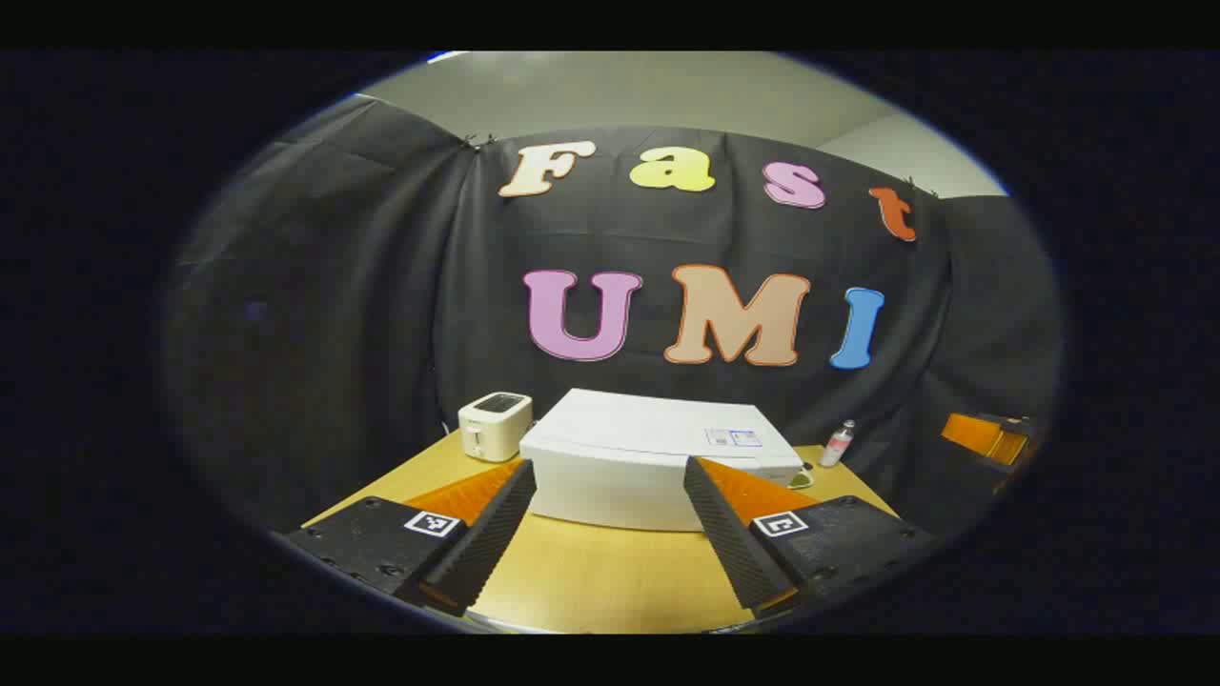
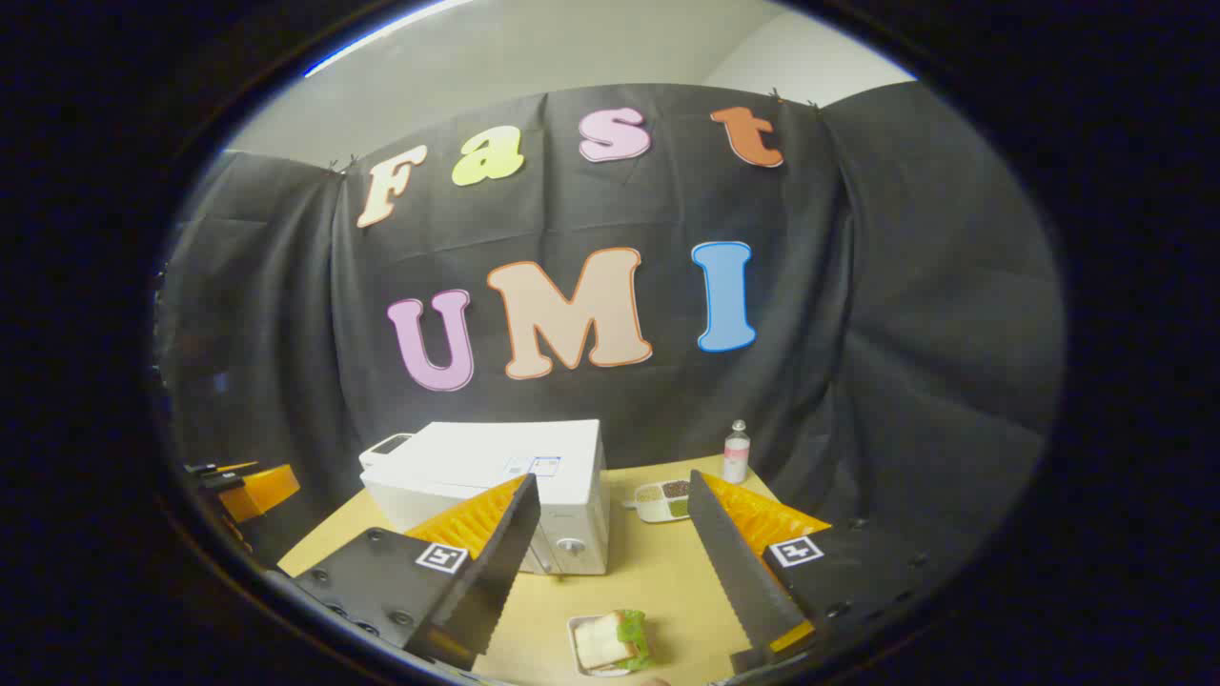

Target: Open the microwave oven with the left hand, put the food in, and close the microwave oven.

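Note:
A white microwave oven (image 1: pixel 648 457) stands on the wooden table with its door closed. In the left gripper view my left gripper (image 1: pixel 610 534) is open, held back from the microwave's front and aimed at it, with nothing between its fingers. The right gripper view shows the microwave (image 2: pixel 505 491) from its right corner. A sandwich on a small white plate (image 2: pixel 610 643) lies on the table in front of the microwave. My right gripper (image 2: pixel 615 572) is open above and just behind the sandwich, apart from it.
A white toaster (image 1: pixel 494 426) stands left of the microwave. A small bottle (image 2: pixel 736 453) and a divided dish of food (image 2: pixel 664 501) sit at the back right of the wooden table (image 1: pixel 610 581). The other gripper (image 2: pixel 243 488) shows far left.

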{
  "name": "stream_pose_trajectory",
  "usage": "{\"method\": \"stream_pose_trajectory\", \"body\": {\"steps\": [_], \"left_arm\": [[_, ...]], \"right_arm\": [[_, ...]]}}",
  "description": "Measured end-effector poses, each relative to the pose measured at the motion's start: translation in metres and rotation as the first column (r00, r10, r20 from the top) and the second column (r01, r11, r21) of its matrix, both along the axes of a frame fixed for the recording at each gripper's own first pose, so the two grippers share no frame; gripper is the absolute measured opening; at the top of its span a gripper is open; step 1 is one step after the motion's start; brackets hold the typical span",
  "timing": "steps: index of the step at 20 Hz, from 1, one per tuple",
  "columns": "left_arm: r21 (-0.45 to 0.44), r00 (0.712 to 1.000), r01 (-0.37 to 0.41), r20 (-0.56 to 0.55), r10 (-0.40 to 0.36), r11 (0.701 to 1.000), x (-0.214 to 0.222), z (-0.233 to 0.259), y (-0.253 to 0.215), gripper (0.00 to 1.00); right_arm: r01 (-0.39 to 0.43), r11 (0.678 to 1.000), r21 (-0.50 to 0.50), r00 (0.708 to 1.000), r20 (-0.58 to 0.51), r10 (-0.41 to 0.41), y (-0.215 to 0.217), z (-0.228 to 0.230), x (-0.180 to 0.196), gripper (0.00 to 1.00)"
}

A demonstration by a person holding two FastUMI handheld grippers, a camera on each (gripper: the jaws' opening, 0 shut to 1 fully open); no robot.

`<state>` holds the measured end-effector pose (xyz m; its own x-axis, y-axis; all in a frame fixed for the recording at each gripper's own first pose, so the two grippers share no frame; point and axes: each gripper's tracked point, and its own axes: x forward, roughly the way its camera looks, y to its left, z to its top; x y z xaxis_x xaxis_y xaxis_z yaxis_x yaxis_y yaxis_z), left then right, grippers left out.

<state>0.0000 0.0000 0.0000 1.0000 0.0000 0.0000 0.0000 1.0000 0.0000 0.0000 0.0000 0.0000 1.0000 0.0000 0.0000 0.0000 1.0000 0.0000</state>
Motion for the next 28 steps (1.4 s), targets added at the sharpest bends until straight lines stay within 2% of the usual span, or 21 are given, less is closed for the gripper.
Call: {"method": "stream_pose_trajectory", "body": {"steps": [1, 2, 9, 10, 11, 15, 21, 22, 23, 25, 28], "left_arm": [[0.003, 1.000, 0.007, -0.004, -0.007, 1.000, 0.001, -0.001, -0.004, 0.93], [0.006, 1.000, 0.012, -0.007, -0.012, 1.000, 0.001, -0.003, -0.007, 0.96], [0.026, 1.000, 0.016, -0.020, -0.016, 1.000, 0.004, -0.006, -0.017, 0.96], [0.028, 1.000, 0.014, -0.025, -0.013, 1.000, 0.005, -0.008, -0.018, 0.93], [0.029, 0.999, 0.013, -0.030, -0.012, 0.999, 0.004, -0.010, -0.019, 0.96], [0.037, 0.998, 0.020, -0.054, -0.018, 0.999, 0.002, -0.021, -0.025, 0.96], [0.053, 0.991, 0.029, -0.136, -0.022, 0.998, 0.004, -0.059, -0.028, 0.96], [0.058, 0.988, 0.031, -0.153, -0.022, 0.998, 0.004, -0.068, -0.030, 0.96], [0.066, 0.985, 0.033, -0.172, -0.022, 0.997, 0.004, -0.077, -0.031, 0.96], [0.069, 0.978, 0.048, -0.205, -0.033, 0.996, 0.009, -0.092, -0.033, 0.94], [0.042, 0.956, 0.086, -0.286, -0.070, 0.995, 0.019, -0.132, -0.049, 0.96]], "right_arm": [[0.003, 1.000, 0.007, 1.000, -0.002, -0.003, -0.002, 0.000, 0.000, 0.98], [0.008, 1.000, 0.011, 1.000, -0.005, -0.008, -0.005, 0.000, 0.001, 0.98], [0.005, 1.000, -0.007, 1.000, -0.012, -0.005, -0.014, 0.000, 0.002, 0.98], [0.003, 1.000, -0.011, 1.000, -0.014, -0.003, -0.015, -0.001, 0.002, 0.98], [0.001, 1.000, -0.013, 1.000, -0.019, -0.001, -0.015, -0.002, 0.001, 0.98], [-0.002, 1.000, -0.018, 0.999, -0.032, 0.002, -0.018, -0.008, -0.001, 0.98], [-0.037, 0.999, 0.013, 0.993, -0.111, 0.038, -0.009, -0.042, -0.005, 0.98], [-0.042, 0.999, 0.022, 0.991, -0.127, 0.044, -0.009, -0.049, -0.007, 0.92], [-0.043, 0.999, 0.030, 0.989, -0.141, 0.047, -0.008, -0.055, -0.008, 0.92], [-0.045, 0.998, 0.047, 0.984, -0.173, 0.052, -0.008, -0.067, -0.012, 0.92], [-0.050, 0.996, 0.076, 0.978, -0.200, 0.064, -0.007, -0.078, -0.018, 0.92]]}}
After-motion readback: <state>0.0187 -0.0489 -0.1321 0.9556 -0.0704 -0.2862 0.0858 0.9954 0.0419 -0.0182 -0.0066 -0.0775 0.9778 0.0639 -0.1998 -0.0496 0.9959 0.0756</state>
